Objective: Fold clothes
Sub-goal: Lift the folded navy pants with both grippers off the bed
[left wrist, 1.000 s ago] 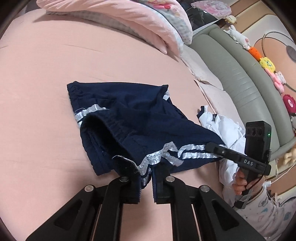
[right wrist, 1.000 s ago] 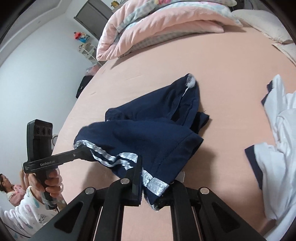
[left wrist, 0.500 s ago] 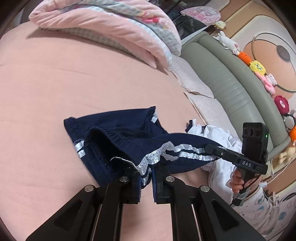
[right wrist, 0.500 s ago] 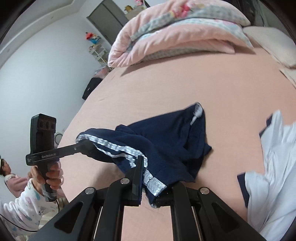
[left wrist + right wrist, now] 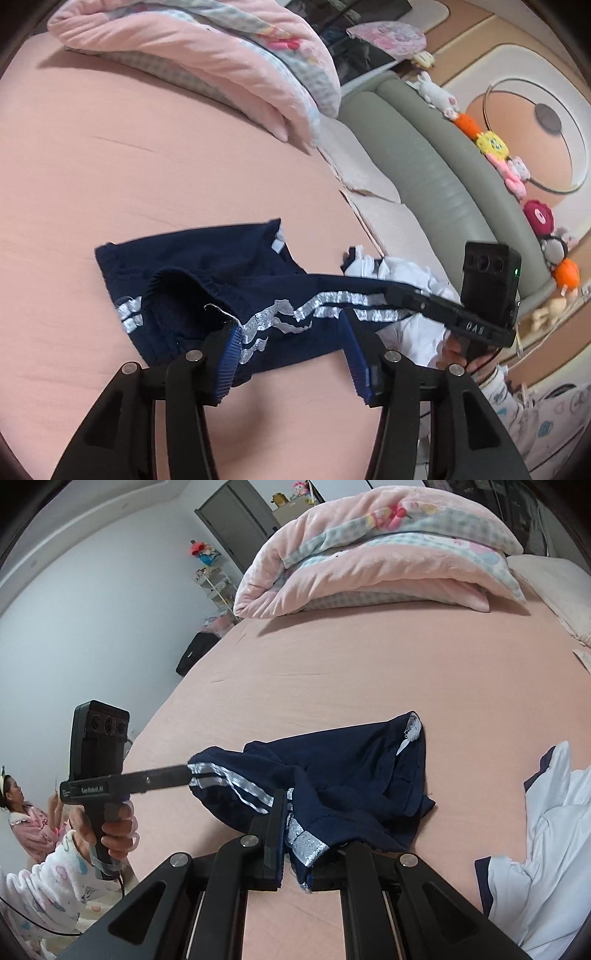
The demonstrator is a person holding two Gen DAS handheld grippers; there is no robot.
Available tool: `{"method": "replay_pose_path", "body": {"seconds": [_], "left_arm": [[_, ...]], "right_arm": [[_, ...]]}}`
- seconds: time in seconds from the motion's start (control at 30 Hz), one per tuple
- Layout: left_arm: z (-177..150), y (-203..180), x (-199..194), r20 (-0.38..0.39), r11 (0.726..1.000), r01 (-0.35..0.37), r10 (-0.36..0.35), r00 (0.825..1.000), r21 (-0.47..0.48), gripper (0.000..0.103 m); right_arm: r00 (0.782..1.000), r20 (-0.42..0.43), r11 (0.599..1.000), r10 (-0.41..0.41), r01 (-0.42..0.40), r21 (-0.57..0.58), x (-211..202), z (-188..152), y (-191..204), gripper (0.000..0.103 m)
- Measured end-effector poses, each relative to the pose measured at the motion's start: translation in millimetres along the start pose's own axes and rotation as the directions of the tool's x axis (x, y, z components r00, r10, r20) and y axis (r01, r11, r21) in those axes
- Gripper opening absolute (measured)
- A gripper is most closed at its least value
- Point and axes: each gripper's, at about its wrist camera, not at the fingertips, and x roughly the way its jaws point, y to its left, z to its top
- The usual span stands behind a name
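Navy shorts (image 5: 207, 266) with silver side stripes lie partly lifted on the pink bed sheet (image 5: 110, 177). My left gripper (image 5: 290, 343) is open, its jaws apart on either side of the striped hem, which drapes across the gap. My right gripper (image 5: 306, 840) is shut on the shorts' (image 5: 351, 771) striped hem edge. The right gripper also shows in the left wrist view (image 5: 397, 295), pinching the stripe end. The left gripper shows in the right wrist view (image 5: 186, 773) at the other end of the stripe.
A white garment with navy trim (image 5: 546, 842) lies crumpled to the right, also seen in the left wrist view (image 5: 406, 273). A folded pink quilt (image 5: 376, 550) is at the bed's far end. A green padded headboard (image 5: 436, 177) with plush toys runs along the right.
My left gripper's jaws have opened and let go of the striped hem. Both grippers have tilted up, showing more of the bed's far end. The right gripper keeps its hold.
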Motion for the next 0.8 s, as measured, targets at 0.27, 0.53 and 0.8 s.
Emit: {"method": "replay_pose_path", "body": {"seconds": [0.27, 0.53, 0.8], "left_arm": [[0.6, 8.1, -0.5, 0.005, 0.997, -0.037, 0.038, 0.999, -0.066, 0.007], [38.4, -11.8, -44.8, 0.118, 0.998, -0.022, 0.028, 0.993, -0.05, 0.007], [84.2, -33.2, -67.2, 0.172, 0.999, -0.037, 0.041, 0.984, -0.03, 0.007]], "right_arm": [[1.0, 0.01, 1.0, -0.027, 0.027, 0.008, -3.5, 6.9, 0.5, 0.006], [0.999, 0.046, 0.998, -0.025, 0.028, -0.065, -22.3, 42.8, 15.8, 0.006], [0.993, 0.066, 0.974, -0.095, 0.106, -0.199, -44.8, 97.0, 47.1, 0.006]]}}
